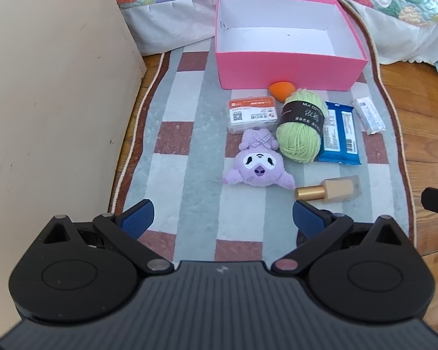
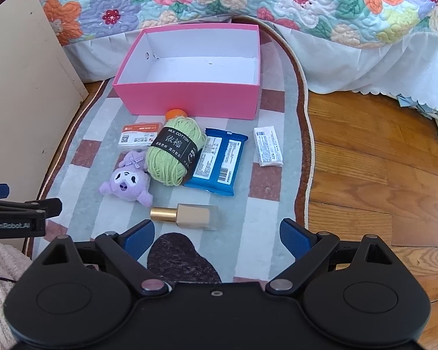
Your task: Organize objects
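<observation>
An empty pink box (image 1: 289,70) (image 2: 189,102) stands at the far end of a checked rug. In front of it lie an orange sponge (image 1: 281,91), a card case (image 1: 252,114), a green yarn ball (image 1: 302,125) (image 2: 175,151), a blue wipes pack (image 1: 339,134) (image 2: 217,162), a white packet (image 1: 368,115) (image 2: 268,145), a purple plush toy (image 1: 258,163) (image 2: 128,179) and a gold-capped bottle (image 1: 328,192) (image 2: 187,215). My left gripper (image 1: 223,218) is open, short of the plush. My right gripper (image 2: 217,234) is open, just short of the bottle.
A beige cabinet panel (image 1: 49,102) stands at the left. A floral quilt (image 2: 248,0) hangs behind the box. The wooden floor (image 2: 379,189) lies to the right of the rug (image 1: 189,175). The left gripper also shows at the left edge of the right wrist view (image 2: 17,213).
</observation>
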A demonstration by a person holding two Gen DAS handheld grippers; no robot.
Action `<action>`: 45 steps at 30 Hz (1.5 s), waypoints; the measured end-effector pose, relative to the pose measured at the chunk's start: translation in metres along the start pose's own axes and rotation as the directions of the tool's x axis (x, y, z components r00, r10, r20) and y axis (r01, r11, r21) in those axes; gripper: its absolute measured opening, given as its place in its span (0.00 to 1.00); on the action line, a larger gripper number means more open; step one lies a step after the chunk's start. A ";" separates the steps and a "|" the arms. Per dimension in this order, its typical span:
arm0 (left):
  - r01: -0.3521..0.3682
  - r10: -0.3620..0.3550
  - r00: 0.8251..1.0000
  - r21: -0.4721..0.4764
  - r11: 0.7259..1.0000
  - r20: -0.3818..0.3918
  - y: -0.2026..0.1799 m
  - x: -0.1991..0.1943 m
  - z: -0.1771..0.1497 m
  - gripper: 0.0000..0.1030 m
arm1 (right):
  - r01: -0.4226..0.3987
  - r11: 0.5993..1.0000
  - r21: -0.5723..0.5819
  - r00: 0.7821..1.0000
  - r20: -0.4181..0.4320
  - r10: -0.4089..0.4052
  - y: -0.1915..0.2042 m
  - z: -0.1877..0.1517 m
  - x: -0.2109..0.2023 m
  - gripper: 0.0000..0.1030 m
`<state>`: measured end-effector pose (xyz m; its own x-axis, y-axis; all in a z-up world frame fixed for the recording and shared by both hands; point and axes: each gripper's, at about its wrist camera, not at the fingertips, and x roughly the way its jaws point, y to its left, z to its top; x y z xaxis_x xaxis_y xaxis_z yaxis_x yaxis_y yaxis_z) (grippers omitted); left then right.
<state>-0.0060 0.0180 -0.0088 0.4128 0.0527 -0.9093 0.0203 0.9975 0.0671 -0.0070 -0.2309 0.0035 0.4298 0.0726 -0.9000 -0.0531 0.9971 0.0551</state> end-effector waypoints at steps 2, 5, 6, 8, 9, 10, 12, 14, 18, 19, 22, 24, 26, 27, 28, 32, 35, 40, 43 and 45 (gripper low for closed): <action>-0.016 0.016 1.000 -0.005 1.000 0.008 0.003 -0.002 0.000 1.00 | 0.002 1.000 0.002 1.000 0.001 -0.002 -0.001 0.001 0.000 0.92; -0.051 0.051 0.999 -0.003 0.999 0.017 0.008 -0.003 0.002 1.00 | 0.001 1.000 0.006 1.000 0.005 -0.002 -0.003 0.002 -0.001 0.92; -0.053 0.053 0.999 -0.008 0.999 0.011 0.010 -0.002 0.002 1.00 | 0.001 1.000 0.007 1.000 0.006 -0.001 -0.003 0.002 -0.001 0.92; -0.050 0.050 0.999 -0.025 0.998 -0.002 0.014 0.002 0.002 1.00 | 0.000 1.000 0.006 1.000 0.002 0.000 -0.003 0.002 0.000 0.92; -0.048 0.048 0.999 -0.031 0.998 -0.007 0.017 0.004 0.002 1.00 | -0.001 1.000 0.006 1.000 -0.003 0.001 -0.002 0.001 0.001 0.92; -0.045 0.045 0.999 -0.036 0.998 -0.014 0.018 0.005 0.001 1.00 | -0.002 1.000 0.005 1.000 -0.007 0.002 -0.002 0.001 0.003 0.92; -0.042 0.041 0.999 -0.038 0.998 -0.022 0.018 0.008 -0.001 1.00 | -0.003 1.000 0.004 1.000 -0.012 0.003 -0.001 0.001 0.005 0.92; -0.041 0.040 0.999 -0.036 0.999 -0.026 0.018 0.009 -0.002 1.00 | -0.003 1.000 0.003 1.000 -0.016 0.003 -0.001 0.001 0.006 0.92; -0.019 0.018 0.999 -0.039 0.999 -0.036 0.015 0.012 -0.004 1.00 | -0.004 1.000 0.004 1.000 -0.020 0.004 -0.001 0.000 0.008 0.92; -0.016 0.014 0.999 -0.042 0.999 -0.041 0.014 0.013 -0.004 1.00 | -0.003 1.000 0.004 1.000 -0.020 0.003 -0.001 0.000 0.008 0.92; -0.002 0.000 0.999 -0.045 0.999 -0.052 0.012 0.017 -0.005 1.00 | -0.001 1.000 0.006 1.000 -0.024 0.001 -0.002 -0.001 0.009 0.92; -0.007 0.005 0.998 -0.044 0.999 -0.057 0.011 0.018 -0.006 1.00 | 0.002 1.000 0.005 1.000 -0.026 -0.002 -0.003 -0.001 0.010 0.92; -0.021 0.019 0.998 -0.035 0.999 -0.056 0.010 0.019 -0.006 1.00 | 0.003 1.000 0.006 1.000 -0.028 -0.003 -0.004 -0.001 0.011 0.92; -0.025 0.023 0.998 -0.032 0.999 -0.057 0.009 0.019 -0.006 1.00 | 0.004 1.000 0.008 1.000 -0.029 -0.004 -0.005 -0.001 0.011 0.92; -0.026 0.024 0.998 -0.031 0.999 -0.060 0.009 0.020 -0.006 1.00 | 0.004 1.000 0.011 1.000 -0.030 -0.004 -0.006 -0.001 0.011 0.92; -0.026 0.023 0.998 -0.037 0.999 -0.066 0.011 0.021 -0.005 1.00 | 0.005 1.000 0.013 0.999 -0.033 -0.005 -0.007 -0.001 0.012 0.92; -0.026 0.024 0.998 -0.035 0.999 -0.064 0.011 0.022 -0.005 1.00 | 0.005 1.000 0.013 0.999 -0.035 -0.005 -0.008 -0.002 0.012 0.92; -0.024 0.023 0.998 -0.028 0.999 -0.060 0.009 0.020 -0.006 1.00 | 0.005 1.000 0.012 0.999 -0.035 -0.005 -0.009 -0.002 0.013 0.92; -0.025 0.024 0.998 -0.021 0.999 -0.063 0.008 0.019 -0.006 1.00 | 0.005 1.000 0.010 0.999 -0.035 -0.005 -0.009 -0.002 0.013 0.92; -0.016 0.015 0.998 -0.025 1.000 -0.069 0.007 0.020 -0.007 1.00 | 0.004 1.000 0.007 0.999 -0.032 -0.004 -0.009 -0.004 0.013 0.92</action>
<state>-0.0038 0.0268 -0.0290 0.3495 0.0704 -0.9343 -0.0092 0.9974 0.0717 -0.0042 -0.2394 -0.0105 0.4011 0.0678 -0.9135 -0.0448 0.9975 0.0543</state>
